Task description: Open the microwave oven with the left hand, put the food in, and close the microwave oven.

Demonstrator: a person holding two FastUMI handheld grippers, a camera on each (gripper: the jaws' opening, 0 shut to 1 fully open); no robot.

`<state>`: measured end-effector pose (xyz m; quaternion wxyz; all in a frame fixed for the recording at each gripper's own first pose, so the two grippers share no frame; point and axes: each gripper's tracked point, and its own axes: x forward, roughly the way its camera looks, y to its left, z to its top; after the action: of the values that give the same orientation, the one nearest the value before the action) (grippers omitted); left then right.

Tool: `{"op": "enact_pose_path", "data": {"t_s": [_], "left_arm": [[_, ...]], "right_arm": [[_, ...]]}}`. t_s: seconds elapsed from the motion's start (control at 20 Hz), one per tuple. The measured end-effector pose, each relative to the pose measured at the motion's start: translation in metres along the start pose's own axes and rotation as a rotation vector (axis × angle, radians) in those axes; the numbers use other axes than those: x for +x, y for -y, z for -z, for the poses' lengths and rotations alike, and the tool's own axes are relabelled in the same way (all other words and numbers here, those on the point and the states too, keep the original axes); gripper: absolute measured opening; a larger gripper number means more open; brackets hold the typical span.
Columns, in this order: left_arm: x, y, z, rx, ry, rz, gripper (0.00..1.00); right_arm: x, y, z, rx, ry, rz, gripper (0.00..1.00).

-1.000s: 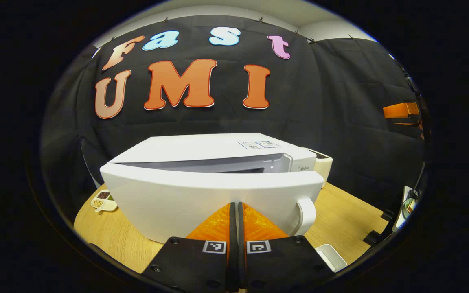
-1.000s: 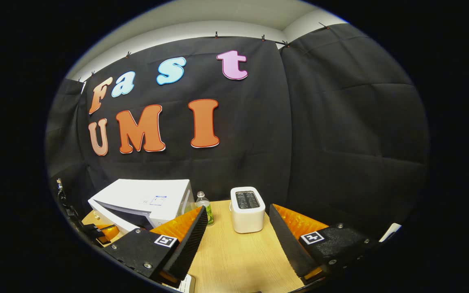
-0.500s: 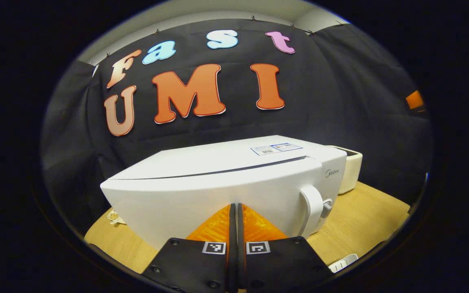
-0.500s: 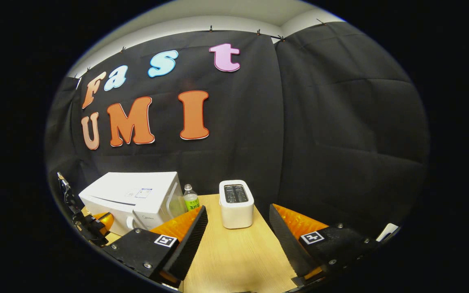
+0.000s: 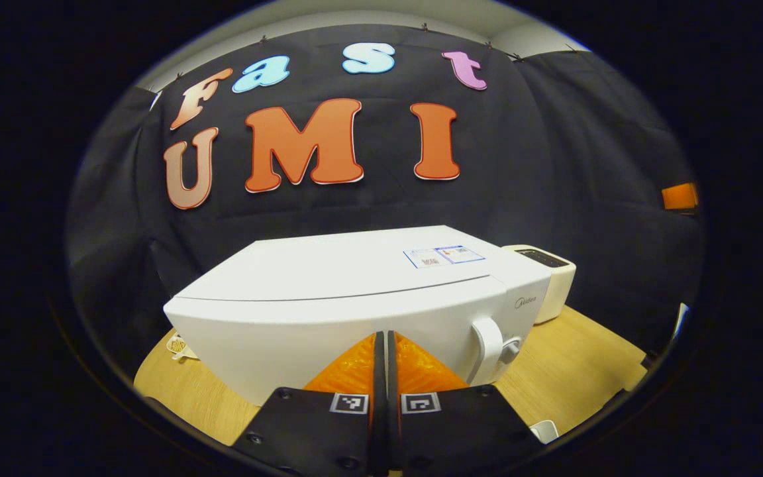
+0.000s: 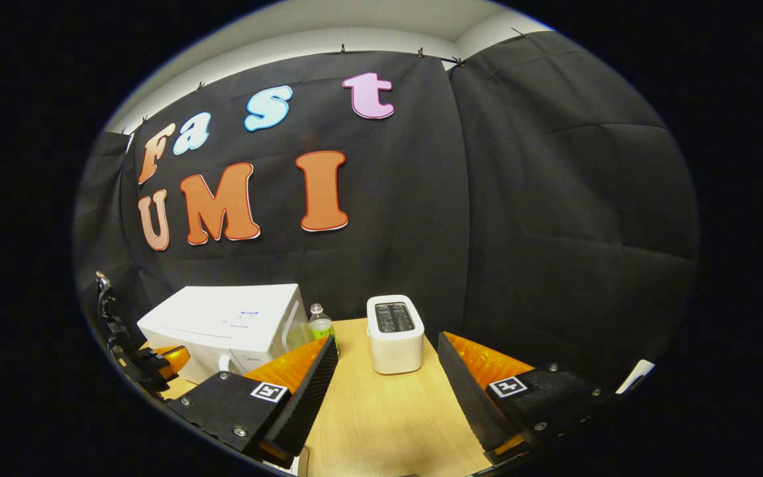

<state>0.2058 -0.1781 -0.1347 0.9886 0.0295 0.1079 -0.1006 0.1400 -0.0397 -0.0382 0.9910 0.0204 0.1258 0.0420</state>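
Note:
The white microwave (image 5: 355, 291) stands on the wooden table with its door flush against the body. Its curved handle (image 5: 487, 341) is at the door's right end. My left gripper (image 5: 385, 336) is shut with nothing between its fingers, and its tips sit right at the door's front, left of the handle. In the right gripper view the microwave (image 6: 229, 321) is at the far left, with the left gripper (image 6: 159, 361) in front of it. My right gripper (image 6: 388, 341) hangs open above the table, holding nothing. What is inside the microwave is hidden.
A white toaster (image 6: 395, 331) stands to the right of the microwave, with a small bottle (image 6: 320, 324) between them. A small dish (image 5: 176, 346) lies left of the microwave. The table (image 6: 381, 417) runs forward under my right gripper.
The microwave door was ajar a second ago and has swung flush against the body, with my shut left gripper at its front. The right gripper has barely shifted.

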Motion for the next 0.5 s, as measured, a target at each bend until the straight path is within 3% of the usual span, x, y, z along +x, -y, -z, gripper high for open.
{"op": "enact_pose_path", "data": {"t_s": [0.5], "left_arm": [[-0.114, -0.084, -0.133, -0.053, 0.114, -0.079, 0.04]], "right_arm": [[-0.017, -0.030, -0.030, 0.020, 0.060, -0.051, 0.95]]}}
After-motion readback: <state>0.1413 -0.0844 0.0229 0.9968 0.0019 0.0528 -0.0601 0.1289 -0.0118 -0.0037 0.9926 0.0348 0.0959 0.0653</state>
